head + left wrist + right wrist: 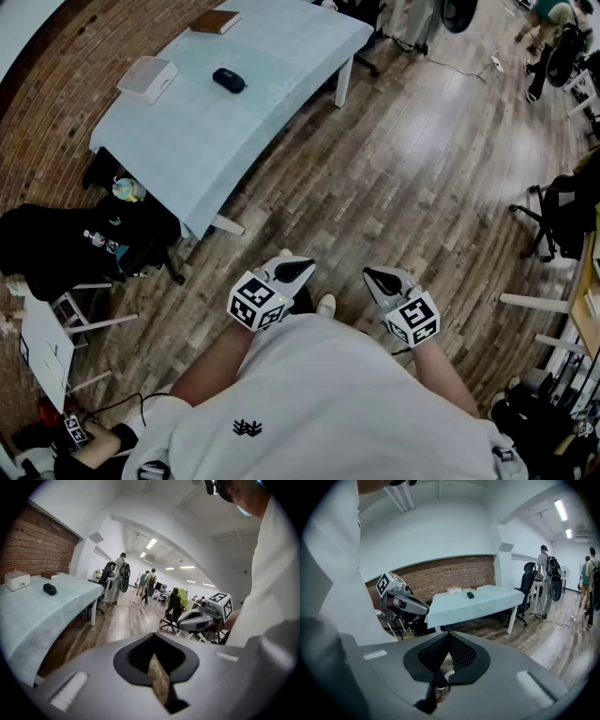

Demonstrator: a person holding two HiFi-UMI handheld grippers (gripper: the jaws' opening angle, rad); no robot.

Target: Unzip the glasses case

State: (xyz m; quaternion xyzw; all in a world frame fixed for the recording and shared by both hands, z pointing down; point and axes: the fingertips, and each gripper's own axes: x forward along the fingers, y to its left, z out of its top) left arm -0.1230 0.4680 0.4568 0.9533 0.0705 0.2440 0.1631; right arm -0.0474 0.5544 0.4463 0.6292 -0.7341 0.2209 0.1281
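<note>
The glasses case [228, 80] is a small black oval lying on the pale blue table [281, 56], far ahead and to the left of me. The same case shows small in the left gripper view [49, 589] and the right gripper view [470, 595]. Both grippers hang close to my body over the wooden floor, well away from the table. My left gripper [298, 270] [153, 637] has its jaws together with nothing between them. The right gripper [382, 278] [449, 634] is also shut and empty.
A white box [147, 77] and a brown book [215, 21] also lie on the table. Black bags [84, 244] sit by its near end, beside a white stool [66, 323]. An office chair [562, 216] stands at right. People [121, 573] walk in the distance.
</note>
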